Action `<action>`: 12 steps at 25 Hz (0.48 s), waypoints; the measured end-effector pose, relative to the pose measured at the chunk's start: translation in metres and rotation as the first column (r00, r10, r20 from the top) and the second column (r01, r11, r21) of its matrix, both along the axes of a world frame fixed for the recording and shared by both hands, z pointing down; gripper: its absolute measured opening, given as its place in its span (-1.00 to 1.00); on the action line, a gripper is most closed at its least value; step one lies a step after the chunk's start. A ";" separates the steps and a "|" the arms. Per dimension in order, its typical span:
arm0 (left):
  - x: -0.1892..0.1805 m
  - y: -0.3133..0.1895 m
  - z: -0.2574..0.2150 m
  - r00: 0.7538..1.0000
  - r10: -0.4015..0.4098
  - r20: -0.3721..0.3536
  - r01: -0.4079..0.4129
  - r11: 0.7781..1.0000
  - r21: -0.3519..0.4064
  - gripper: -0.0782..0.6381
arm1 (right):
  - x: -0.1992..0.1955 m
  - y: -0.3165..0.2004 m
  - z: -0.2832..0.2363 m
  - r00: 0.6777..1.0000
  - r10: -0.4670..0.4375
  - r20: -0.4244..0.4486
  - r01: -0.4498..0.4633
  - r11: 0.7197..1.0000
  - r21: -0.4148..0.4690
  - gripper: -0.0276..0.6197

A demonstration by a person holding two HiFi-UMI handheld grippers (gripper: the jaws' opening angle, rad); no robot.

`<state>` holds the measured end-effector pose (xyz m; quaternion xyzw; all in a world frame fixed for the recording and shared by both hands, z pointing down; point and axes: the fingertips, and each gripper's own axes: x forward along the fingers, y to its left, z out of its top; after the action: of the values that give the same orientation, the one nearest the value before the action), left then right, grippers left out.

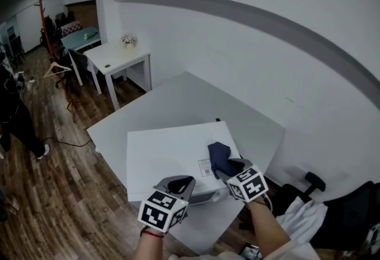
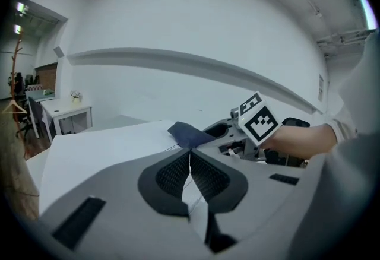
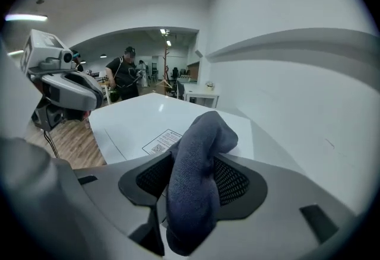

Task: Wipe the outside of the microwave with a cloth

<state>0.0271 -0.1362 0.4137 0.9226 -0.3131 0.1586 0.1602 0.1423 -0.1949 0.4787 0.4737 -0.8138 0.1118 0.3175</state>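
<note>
The white microwave (image 1: 172, 158) stands on a white table, and I look down on its flat top with a label sticker. A dark blue cloth (image 1: 219, 157) lies on the top near its right front corner. My right gripper (image 1: 233, 168) is just behind it. In the right gripper view the cloth (image 3: 199, 181) sits bunched between the spread jaws, its far end resting on the microwave top (image 3: 136, 119); the pads do not seem to pinch it. My left gripper (image 1: 181, 184) hovers at the microwave's front edge, shut and empty, pads (image 2: 205, 178) touching.
The white table (image 1: 178, 95) runs back along the wall. A smaller white table (image 1: 119, 60) with a flower pot stands further left. A person (image 1: 15, 116) walks on the wooden floor at far left. A black chair (image 1: 350, 211) with white fabric is at lower right.
</note>
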 end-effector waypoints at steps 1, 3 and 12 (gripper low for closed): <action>0.000 -0.003 0.000 1.000 0.000 0.006 0.000 1.000 -0.008 -0.77 | 0.003 0.002 -0.005 1.000 0.007 0.020 -0.007 1.000 -0.001 -0.18; 0.002 -0.005 0.001 1.000 0.004 0.003 -0.004 1.000 -0.018 -0.77 | 0.012 0.007 -0.023 0.997 0.030 0.066 -0.033 0.999 0.040 -0.15; 0.012 -0.001 0.006 1.000 0.025 0.003 -0.024 0.998 -0.053 -0.77 | -0.008 -0.031 -0.026 0.999 0.032 0.024 -0.035 0.990 0.137 -0.16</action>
<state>0.0387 -0.1376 0.4201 0.9215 -0.2977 0.1704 0.1821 0.1344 -0.2255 0.4524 0.5070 -0.8149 0.0659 0.2730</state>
